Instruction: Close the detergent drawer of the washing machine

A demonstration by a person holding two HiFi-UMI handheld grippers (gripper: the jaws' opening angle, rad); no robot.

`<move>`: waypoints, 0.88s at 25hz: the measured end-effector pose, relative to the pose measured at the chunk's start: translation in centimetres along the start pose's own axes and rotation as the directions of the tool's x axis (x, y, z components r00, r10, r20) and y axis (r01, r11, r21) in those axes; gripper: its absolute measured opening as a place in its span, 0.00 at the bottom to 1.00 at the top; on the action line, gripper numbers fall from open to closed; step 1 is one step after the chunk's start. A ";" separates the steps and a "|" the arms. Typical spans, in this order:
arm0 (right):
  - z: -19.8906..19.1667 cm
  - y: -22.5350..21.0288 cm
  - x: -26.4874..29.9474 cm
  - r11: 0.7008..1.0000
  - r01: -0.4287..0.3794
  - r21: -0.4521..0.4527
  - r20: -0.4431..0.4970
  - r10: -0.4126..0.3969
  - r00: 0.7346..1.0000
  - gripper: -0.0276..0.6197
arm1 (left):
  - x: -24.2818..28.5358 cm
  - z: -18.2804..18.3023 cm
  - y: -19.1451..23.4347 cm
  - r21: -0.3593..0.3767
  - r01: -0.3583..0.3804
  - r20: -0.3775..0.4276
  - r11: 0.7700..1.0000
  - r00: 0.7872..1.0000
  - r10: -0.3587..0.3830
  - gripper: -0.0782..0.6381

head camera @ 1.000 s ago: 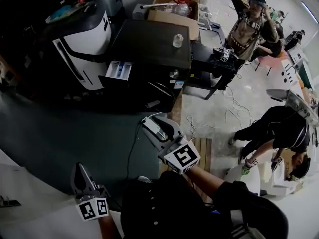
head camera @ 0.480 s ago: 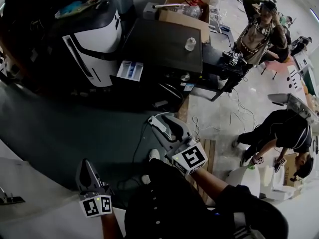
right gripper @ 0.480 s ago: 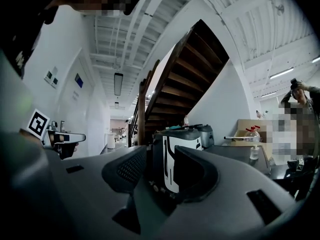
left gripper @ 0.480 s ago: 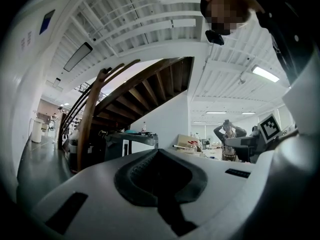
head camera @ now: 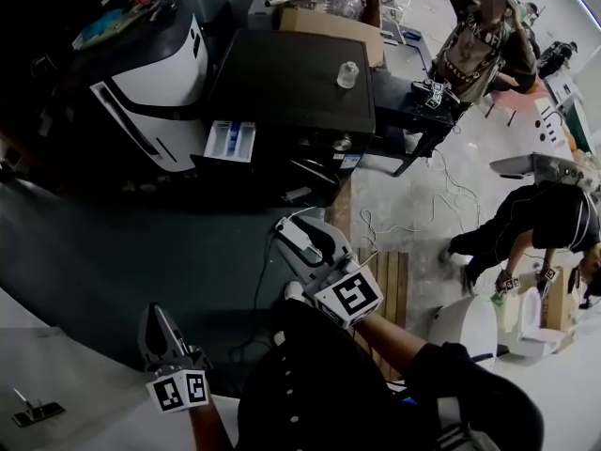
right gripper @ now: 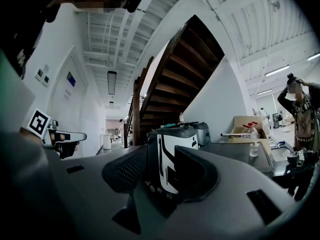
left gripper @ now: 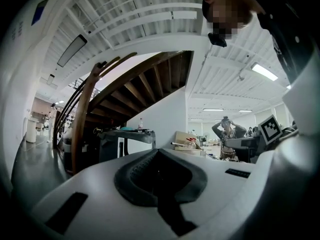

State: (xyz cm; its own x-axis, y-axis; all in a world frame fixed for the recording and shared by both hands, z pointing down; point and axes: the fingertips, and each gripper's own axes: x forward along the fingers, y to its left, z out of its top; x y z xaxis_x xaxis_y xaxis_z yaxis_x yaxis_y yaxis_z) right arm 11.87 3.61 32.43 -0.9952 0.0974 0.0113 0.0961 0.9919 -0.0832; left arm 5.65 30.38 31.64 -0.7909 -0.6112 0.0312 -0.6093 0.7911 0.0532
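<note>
Right gripper [head camera: 302, 235] with jaws spread and nothing between them, well short of the black washing machine [head camera: 291, 78]; left gripper [head camera: 153, 325] lower at the left, jaws pressed together, likewise empty. Detergent drawer [head camera: 230, 141] standing out from the left end of the machine's front, white inside, split into compartments, a blue patch in the middle one. Small clear bottle [head camera: 347, 74] upright on the machine's top, and behind it a cardboard box [head camera: 329, 28] holding red-capped bottles [head camera: 346, 4].
</note>
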 end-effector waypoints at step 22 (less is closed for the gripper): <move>2.1 -7.8 8.6 0.998 0.062 0.001 -0.012 -0.062 0.998 0.32 | 12.9 2.3 0.9 -0.002 0.034 0.002 0.999 0.999 -0.034 0.12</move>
State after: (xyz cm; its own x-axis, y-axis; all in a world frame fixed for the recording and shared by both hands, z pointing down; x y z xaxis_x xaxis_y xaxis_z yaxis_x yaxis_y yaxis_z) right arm 2.55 -3.42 31.11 -0.9989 0.0369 0.0284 0.0345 0.9959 -0.0830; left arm -5.27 23.25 29.80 -0.7697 -0.6379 0.0272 -0.6359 0.7697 0.0565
